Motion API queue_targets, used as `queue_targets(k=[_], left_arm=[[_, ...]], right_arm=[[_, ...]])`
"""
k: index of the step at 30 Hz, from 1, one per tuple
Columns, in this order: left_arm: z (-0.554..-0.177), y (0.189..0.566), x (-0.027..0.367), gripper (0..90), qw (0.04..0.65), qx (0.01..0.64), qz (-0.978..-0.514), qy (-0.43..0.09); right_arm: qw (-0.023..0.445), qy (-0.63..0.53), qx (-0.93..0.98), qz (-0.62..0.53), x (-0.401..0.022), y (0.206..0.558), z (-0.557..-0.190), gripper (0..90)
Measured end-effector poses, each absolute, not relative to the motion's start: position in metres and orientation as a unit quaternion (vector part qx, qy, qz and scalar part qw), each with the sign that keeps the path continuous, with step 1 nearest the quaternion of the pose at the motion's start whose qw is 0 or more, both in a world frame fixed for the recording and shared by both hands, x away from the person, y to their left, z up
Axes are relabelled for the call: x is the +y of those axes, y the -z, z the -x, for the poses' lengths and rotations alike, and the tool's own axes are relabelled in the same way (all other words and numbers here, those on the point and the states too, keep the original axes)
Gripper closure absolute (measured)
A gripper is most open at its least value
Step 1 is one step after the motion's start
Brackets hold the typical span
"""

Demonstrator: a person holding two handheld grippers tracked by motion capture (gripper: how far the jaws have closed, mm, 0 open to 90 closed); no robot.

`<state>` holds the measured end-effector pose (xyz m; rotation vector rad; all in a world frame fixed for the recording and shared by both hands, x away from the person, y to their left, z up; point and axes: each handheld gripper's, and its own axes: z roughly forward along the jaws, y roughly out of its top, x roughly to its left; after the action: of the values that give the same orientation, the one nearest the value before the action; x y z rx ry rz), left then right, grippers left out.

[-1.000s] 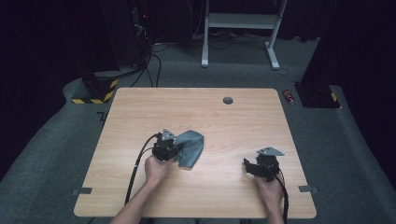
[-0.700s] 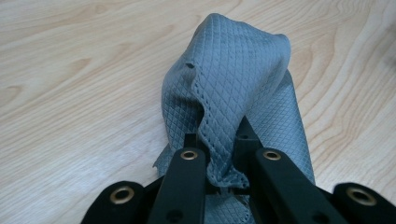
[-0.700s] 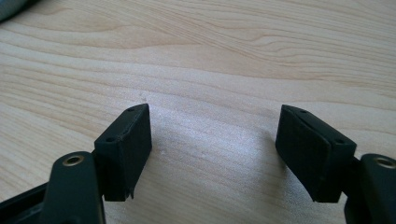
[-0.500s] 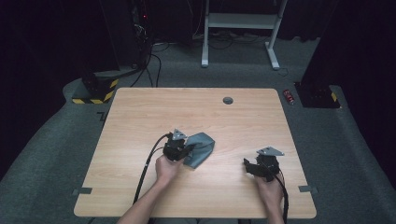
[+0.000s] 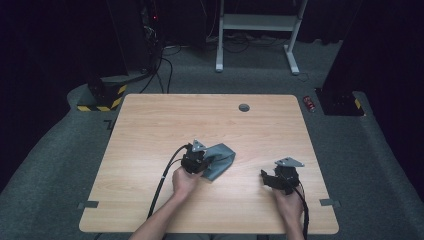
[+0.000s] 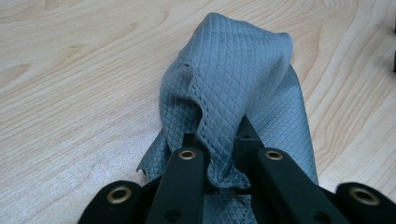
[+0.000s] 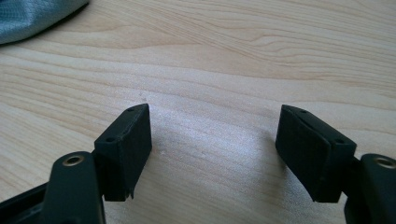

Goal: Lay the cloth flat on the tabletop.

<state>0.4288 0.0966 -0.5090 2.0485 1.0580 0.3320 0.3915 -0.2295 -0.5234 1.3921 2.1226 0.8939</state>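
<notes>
A grey quilted cloth (image 5: 218,159) lies bunched near the middle of the wooden table (image 5: 150,130). My left gripper (image 5: 199,161) is shut on its near edge; in the left gripper view the cloth (image 6: 233,102) rises in a fold between the two black jaws of that gripper (image 6: 219,168). My right gripper (image 5: 274,179) rests low over bare wood at the front right, open, with nothing between its fingers (image 7: 126,149). A corner of the cloth (image 7: 32,14) shows at the top left of the right gripper view.
A small dark round grommet (image 5: 244,107) sits near the table's far edge. A black cable (image 5: 162,182) trails from the left gripper toward the front edge. A white desk frame (image 5: 255,30) and dark equipment stand on the carpet beyond the table.
The left gripper has dragged the cloth rightward across the table, toward the right gripper. The right gripper has stayed where it was.
</notes>
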Motion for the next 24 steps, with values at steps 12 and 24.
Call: queue_targets(k=[12,24], left_arm=[[-0.421,0.498,0.102,53.3,0.391,0.407,-0.814,-0.135],[-0.399,0.481,0.128,42.2,0.406,0.418,-0.799,-0.149]], right_arm=[[0.224,-0.324,0.769,-0.504,-0.229,0.523,-0.392,26.7],[0.224,-0.331,0.772,-0.494,-0.227,0.523,-0.389,44.8]])
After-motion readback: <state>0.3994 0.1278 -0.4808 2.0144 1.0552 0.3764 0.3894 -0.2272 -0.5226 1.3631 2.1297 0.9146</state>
